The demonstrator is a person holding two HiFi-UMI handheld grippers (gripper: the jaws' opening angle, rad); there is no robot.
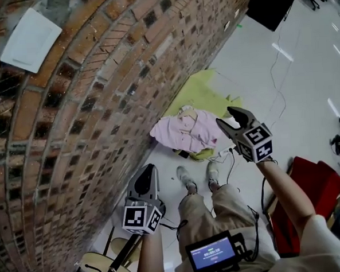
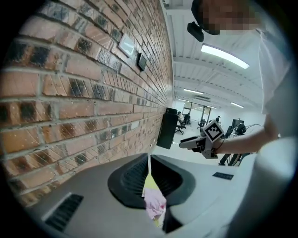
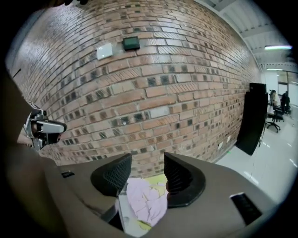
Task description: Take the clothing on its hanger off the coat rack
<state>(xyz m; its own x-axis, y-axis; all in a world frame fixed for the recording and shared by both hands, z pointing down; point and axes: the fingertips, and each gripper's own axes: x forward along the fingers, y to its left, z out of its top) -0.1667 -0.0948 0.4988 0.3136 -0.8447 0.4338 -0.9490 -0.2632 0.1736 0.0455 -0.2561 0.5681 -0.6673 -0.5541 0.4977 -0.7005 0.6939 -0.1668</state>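
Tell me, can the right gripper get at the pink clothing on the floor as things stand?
Probably not yet. The right gripper is held high, jaws apart and empty, while the pink clothing lies on the floor far below. Nothing blocks the way; it would need to come down.

The pale, glossy floor [image 1: 304, 78] is running along the foot of a brick wall [image 1: 98, 91]. A pink garment [image 1: 187, 131] is lying crumpled on it close to the wall, partly overlapping a yellow cloth [image 1: 198, 87] that is spreading flat beyond it. A thin cable [image 1: 280, 105] is trailing across the bare floor nearby. Two shoes [image 1: 187, 177] are standing just beside the garment, and something red [image 1: 313, 181] is sitting off to the right.
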